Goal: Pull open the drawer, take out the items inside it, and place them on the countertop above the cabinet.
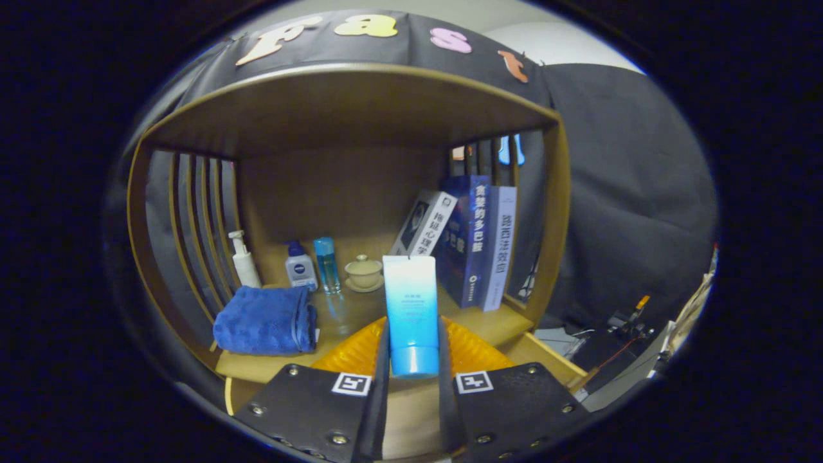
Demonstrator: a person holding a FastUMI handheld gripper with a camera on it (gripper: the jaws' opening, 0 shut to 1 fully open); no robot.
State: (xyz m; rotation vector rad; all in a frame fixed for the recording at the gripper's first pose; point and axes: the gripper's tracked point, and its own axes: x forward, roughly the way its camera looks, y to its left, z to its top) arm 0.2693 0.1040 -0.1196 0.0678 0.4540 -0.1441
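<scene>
Jaws closed on light-blue plastic tube w/ blue cap [411, 315], held upright, cap down, between them. Looks like carry-to-place step: tube out of open wooden drawer [546, 360] below. Next: ease fwd, set on wooden counter [347, 315] just ahead, beside folded blue towel [265, 320], then release.

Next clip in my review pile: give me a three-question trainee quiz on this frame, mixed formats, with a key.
1. True or false: the gripper is shut on the blue tube, cap end down.
2. Multiple choice: what lies left of the tube on the countertop? A) folded blue towel B) a plate C) a red mug
3. Fill in: the books stand to the tube's ____.

Key: 1 true; 2 A; 3 right
</scene>
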